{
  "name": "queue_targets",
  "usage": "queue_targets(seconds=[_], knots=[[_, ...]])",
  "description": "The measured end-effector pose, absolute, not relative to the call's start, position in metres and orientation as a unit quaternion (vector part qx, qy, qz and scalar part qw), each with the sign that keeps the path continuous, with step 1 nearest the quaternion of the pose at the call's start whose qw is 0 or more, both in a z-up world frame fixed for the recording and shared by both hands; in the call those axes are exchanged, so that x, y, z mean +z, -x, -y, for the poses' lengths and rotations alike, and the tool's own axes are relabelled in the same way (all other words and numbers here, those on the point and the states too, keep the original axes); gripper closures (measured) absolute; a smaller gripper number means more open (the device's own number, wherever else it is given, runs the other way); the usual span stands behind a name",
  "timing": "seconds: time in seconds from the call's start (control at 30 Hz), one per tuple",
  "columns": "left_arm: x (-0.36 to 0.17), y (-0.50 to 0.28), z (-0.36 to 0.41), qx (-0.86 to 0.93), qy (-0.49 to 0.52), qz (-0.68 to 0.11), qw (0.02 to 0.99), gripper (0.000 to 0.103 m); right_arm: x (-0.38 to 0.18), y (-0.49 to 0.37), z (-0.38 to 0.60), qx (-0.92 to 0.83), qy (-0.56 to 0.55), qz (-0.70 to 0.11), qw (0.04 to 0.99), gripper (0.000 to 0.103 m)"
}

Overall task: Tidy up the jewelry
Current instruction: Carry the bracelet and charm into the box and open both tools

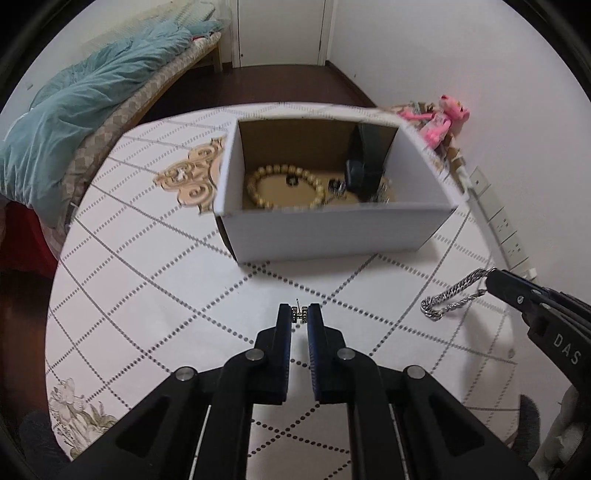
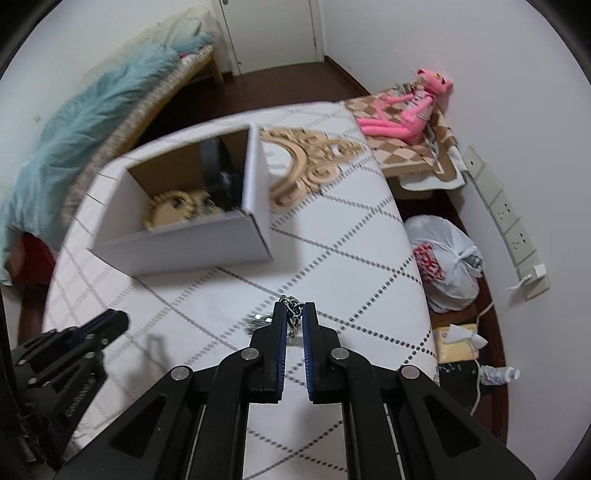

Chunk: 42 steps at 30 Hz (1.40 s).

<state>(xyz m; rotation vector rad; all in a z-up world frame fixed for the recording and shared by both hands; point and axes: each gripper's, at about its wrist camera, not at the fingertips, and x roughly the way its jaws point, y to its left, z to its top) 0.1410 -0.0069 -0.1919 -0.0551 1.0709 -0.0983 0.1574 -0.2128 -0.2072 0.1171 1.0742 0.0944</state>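
- White tabletop [image 1: 155, 266] with a dotted diamond pattern and gold scrollwork fills both views; beyond it are a bed with a teal quilt [image 1: 74, 107], a dark floor and a white door [image 1: 280, 29].
- Left gripper [image 1: 299, 316] has its tongs pressed onto a small sparkly earring [image 1: 299, 314], held just above the near middle of the table; a thin post sticks up from the piece.
- Right gripper [image 2: 294, 317] pinches one end of a silver curb-link chain [image 1: 448, 297], which hangs in a loop from the tips toward the tabletop at the near right.
- An open white cardboard box [image 1: 332, 229] with a brown inside stands on the far half of the table, its near wall facing both grippers.
- Inside the box lie a tan beaded bracelet [image 1: 284, 186] on the left, some small dark pieces in the middle, and a black object [image 1: 364, 162] leaning upright at the right.
- Bare tabletop lies between the grippers and the box's near wall, and to the box's left as well.
- From the right wrist view the table's right edge drops off near the right gripper.
- Past that edge stand a pink plush toy [image 2: 402, 110] on a checkered cloth, a tied white plastic bag [image 2: 447, 258] on the floor, and a row of wall sockets [image 2: 506, 218].
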Motion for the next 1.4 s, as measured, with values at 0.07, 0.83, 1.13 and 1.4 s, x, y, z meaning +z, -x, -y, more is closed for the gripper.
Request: queue_targets(seconds=[0.07,0.83,1.13,1.4], knots=[[-0.179,-0.142,0.003,-0.053,0.034,-0.504,0.862,0.097,-0.19,-0.156,0.211,0.059,-0.061,-0.502,0.861,0.094],[-0.143,-0.269,-0.025,-0.088,0.09,-0.576,0.808,0.091,-0.147,-0.281,0.161,0.176,-0.091,-0.552,0.81,0.094],[-0.135,-0.272,-0.047,-0.043,0.084,-0.555,0.826,0.01,-0.171,-0.3,0.162,0.179,-0.097,-0.597,0.776,0.065],[-0.138,-0.253,-0.054,0.028,0.024,-0.527,0.849,0.001,-0.173,-0.284,0.166,0.077,0.013,-0.578,0.812,0.003]])
